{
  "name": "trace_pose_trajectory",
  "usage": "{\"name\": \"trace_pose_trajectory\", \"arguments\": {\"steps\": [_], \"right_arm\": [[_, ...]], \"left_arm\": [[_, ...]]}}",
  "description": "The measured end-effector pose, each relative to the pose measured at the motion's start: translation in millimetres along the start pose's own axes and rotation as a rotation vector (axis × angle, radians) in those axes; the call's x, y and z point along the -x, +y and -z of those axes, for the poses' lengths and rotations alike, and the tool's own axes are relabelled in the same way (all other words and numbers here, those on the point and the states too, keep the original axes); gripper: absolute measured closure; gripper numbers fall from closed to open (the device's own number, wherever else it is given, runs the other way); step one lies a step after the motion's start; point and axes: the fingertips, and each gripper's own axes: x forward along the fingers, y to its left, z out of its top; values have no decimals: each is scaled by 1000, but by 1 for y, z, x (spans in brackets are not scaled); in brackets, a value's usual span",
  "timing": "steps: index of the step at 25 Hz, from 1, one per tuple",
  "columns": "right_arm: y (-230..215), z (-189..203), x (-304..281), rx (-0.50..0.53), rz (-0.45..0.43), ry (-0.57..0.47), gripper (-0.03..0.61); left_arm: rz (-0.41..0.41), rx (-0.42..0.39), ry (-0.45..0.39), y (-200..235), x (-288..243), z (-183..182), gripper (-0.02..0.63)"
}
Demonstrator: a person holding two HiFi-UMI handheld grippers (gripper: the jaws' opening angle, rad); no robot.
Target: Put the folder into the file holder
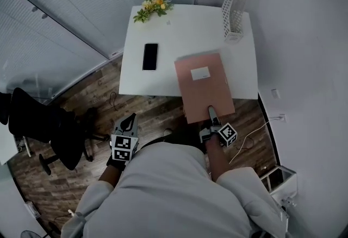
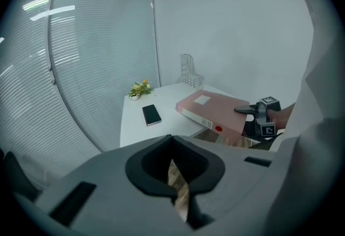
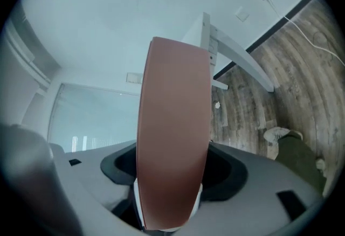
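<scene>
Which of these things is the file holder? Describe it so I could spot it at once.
Look at the white table. At its far right corner stands the file holder. It is the only tall white mesh rack; the phone, flowers and pink folder sit lower.

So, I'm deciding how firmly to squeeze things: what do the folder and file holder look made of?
The folder looks like stiff cardboard with a matte pink cover: it stays flat past the table edge, has a thick spine and shows no gloss. The file holder looks like white metal mesh, from its see-through grid walls, though plastic is possible.
</scene>
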Motion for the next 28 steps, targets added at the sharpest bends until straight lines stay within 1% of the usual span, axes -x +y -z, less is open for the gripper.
{"name": "trace_pose_trajectory", "arguments": {"steps": [6,11,19,23,28], "right_arm": [[32,-49,20,118,12,-20,276],[64,-75,28,249,54,23,279],[137,-140,23,510,138,106,281],[177,-170,18,654,174,152,281],[230,-207,10,805,227,210,281]], "left_arm": [[51,-12,-45,-17,-15,-23,606],[62,3,-77,-19,-21,-37,606],[54,65,-103,-11,-29,-46,606],[51,87,-119,-8,-33,-51,606],[46,107,-134,-3,-35,-57,606]]}}
